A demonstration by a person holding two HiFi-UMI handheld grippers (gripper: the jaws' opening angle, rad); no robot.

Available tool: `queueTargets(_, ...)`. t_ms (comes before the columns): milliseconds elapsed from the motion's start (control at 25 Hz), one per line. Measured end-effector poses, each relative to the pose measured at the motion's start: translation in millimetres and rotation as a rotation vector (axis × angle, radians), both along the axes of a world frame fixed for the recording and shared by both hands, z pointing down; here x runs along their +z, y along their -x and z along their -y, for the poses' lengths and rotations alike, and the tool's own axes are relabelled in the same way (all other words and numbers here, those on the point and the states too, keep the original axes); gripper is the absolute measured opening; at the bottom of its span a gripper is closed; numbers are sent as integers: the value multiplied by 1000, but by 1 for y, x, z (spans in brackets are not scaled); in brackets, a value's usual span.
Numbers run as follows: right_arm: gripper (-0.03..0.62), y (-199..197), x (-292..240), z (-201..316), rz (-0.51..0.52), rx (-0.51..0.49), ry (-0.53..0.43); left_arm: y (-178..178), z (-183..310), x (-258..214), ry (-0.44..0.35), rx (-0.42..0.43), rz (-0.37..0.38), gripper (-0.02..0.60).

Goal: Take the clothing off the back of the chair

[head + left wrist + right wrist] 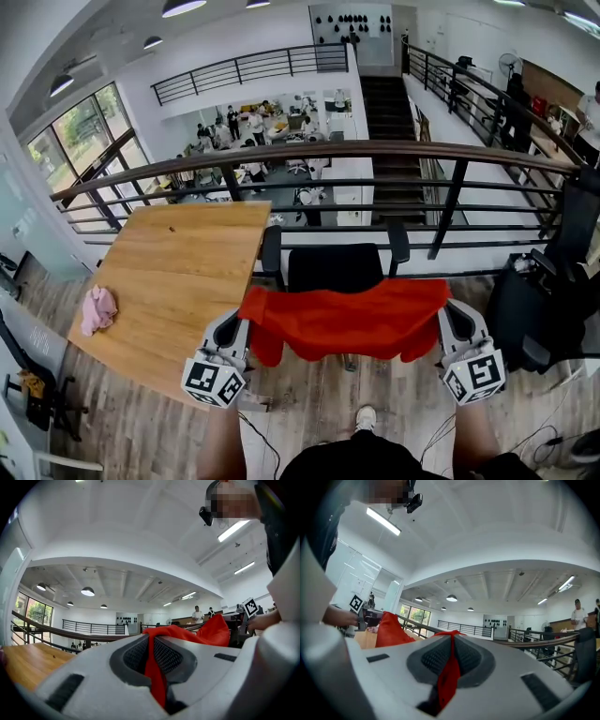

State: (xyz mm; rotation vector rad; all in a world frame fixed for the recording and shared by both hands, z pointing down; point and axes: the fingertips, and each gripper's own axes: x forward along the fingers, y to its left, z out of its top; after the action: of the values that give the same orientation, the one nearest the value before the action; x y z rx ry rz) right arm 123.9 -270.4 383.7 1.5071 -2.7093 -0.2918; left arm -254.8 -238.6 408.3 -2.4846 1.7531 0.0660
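Note:
A red garment [347,320] hangs stretched between my two grippers, in front of the black office chair [335,265]. My left gripper [246,320] is shut on the garment's left corner; red cloth [154,667] is pinched between its dark pads. My right gripper [446,314] is shut on the right corner, with a red fold [449,674] clamped between its pads. The garment covers the lower part of the chair's back; whether it still touches the chair I cannot tell. The far end of the garment [215,631] shows in the left gripper view, and the other far end [390,631] in the right gripper view.
A wooden table [173,281] stands to the left with a pink cloth [97,309] on its near left corner. A dark metal railing [309,155] runs behind the chair, above a lower floor. Another black chair [539,309] stands at the right. My shoe [366,418] is on the plank floor.

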Motion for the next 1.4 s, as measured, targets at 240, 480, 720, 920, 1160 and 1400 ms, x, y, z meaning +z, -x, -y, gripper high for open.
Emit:
queueTargets(240,26,2,-15,-35,14,10,-51,3,-34,-27,-65,0,-18,27)
queueTargets(480,26,3,-34,-88,52,15,-101,-10,-82,-45,-117,18,49,28)
queueTargets(720,26,13,-30,-128,50,12,-93,-21,-120,-45,-135,32,104,28)
queueTargets(920,26,19,-21,-146,49,3,-90,-22,-140,-39,-139,36,98,28)
queueTargets(1160,26,19,8,-148,46,-6,-28,-17,-147,-4,-55,11,58,28)
queueTargets(1400,26,12,32,-142,35,-25,26,-25,-149,30,30,-11,24,28)
